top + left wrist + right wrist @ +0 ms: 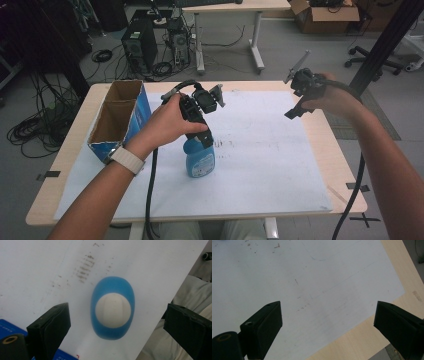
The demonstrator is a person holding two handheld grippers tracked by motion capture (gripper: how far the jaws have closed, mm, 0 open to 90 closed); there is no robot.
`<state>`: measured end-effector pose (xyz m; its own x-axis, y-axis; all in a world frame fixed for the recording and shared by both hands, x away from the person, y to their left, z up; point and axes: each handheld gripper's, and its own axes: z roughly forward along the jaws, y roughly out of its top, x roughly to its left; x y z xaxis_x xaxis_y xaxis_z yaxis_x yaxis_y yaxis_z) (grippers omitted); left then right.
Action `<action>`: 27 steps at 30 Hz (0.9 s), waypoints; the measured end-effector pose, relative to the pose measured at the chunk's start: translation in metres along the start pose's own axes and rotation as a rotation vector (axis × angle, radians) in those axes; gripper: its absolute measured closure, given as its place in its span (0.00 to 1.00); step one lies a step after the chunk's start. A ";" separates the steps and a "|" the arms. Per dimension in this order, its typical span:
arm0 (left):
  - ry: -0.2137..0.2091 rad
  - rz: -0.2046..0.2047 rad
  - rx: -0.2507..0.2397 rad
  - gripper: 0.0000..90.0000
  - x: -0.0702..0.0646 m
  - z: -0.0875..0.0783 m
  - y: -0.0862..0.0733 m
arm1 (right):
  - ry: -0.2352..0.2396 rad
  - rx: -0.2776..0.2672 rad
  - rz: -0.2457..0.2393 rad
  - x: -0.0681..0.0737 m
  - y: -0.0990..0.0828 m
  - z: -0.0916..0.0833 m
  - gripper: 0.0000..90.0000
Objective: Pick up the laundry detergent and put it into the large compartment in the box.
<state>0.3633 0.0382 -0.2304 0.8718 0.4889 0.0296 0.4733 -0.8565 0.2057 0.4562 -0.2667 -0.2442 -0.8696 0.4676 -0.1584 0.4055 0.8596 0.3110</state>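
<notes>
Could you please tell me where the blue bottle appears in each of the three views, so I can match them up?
High view: the blue bottle stands lower centre, right under the left gripper.
Left gripper view: centre, seen from straight above, white cap between the open jaws.
Right gripper view: not in it.
Shared landmark: the white sheet.

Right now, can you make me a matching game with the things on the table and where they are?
Things:
1. blue bottle
2. cardboard box
3. left gripper
4. right gripper

Places or states:
A. at the table's left side, open on top
B. open, above bare white sheet near the table's right edge
C. upright on the white sheet, white cap on top
D. open, straight above the bottle

Pairs: 1-C, 2-A, 3-D, 4-B
</notes>
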 end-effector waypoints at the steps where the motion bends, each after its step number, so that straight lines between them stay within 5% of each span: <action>1: 0.002 0.006 0.002 0.08 -0.001 0.002 -0.001 | -0.001 -0.002 -0.001 0.000 0.000 0.000 0.09; 27: -0.002 -0.004 0.023 0.09 0.003 0.042 -0.010 | 0.002 -0.002 -0.002 0.001 0.002 0.003 0.09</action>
<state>0.3659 0.0412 -0.2735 0.8702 0.4920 0.0267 0.4796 -0.8582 0.1830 0.4567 -0.2634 -0.2463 -0.8709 0.4655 -0.1576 0.4031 0.8601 0.3125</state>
